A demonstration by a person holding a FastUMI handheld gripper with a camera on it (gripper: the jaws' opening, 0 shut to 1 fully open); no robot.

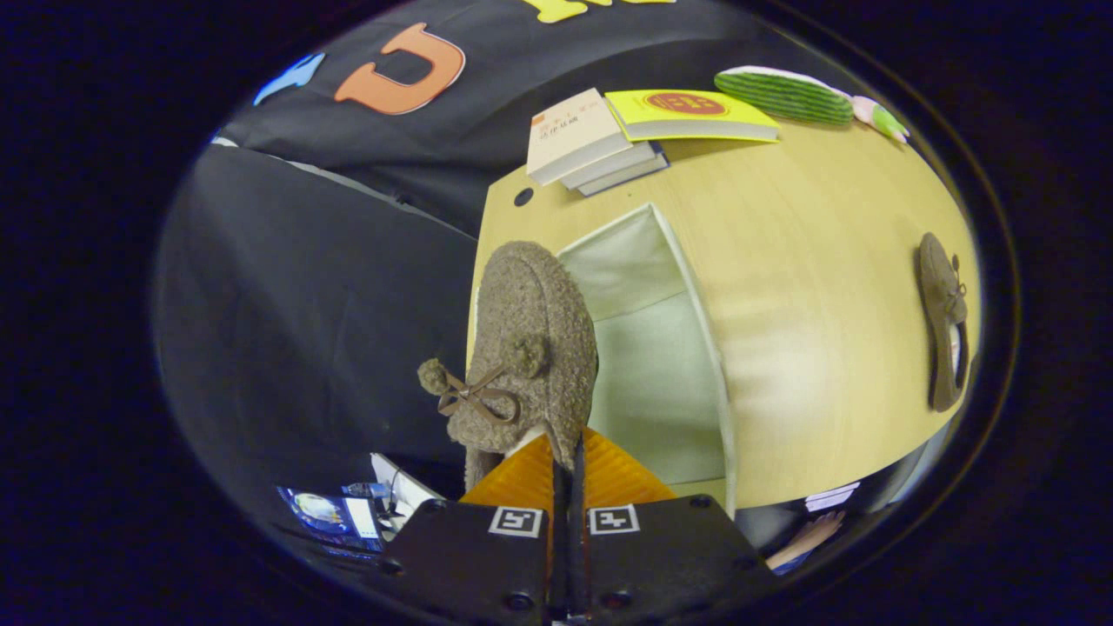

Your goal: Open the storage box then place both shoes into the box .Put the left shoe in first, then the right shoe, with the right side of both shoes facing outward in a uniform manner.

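My gripper (pixel 567 456) is shut on the heel edge of a brown fuzzy shoe (pixel 522 348) with a bow and pom-poms. The shoe hangs toe-forward just ahead of the fingers, over the left wall of the open storage box (pixel 661 348), whose pale green inside shows beside it. The second brown shoe (pixel 945 322) lies on its side on the wooden table (pixel 809 287), well to the right of the box.
A stack of books (pixel 591 143) and a yellow book (pixel 691 115) lie at the table's far side, with a green striped plush toy (pixel 787 94) beyond. Black cloth hangs left of the table. A person's hand (pixel 804 535) shows near the table's front edge.
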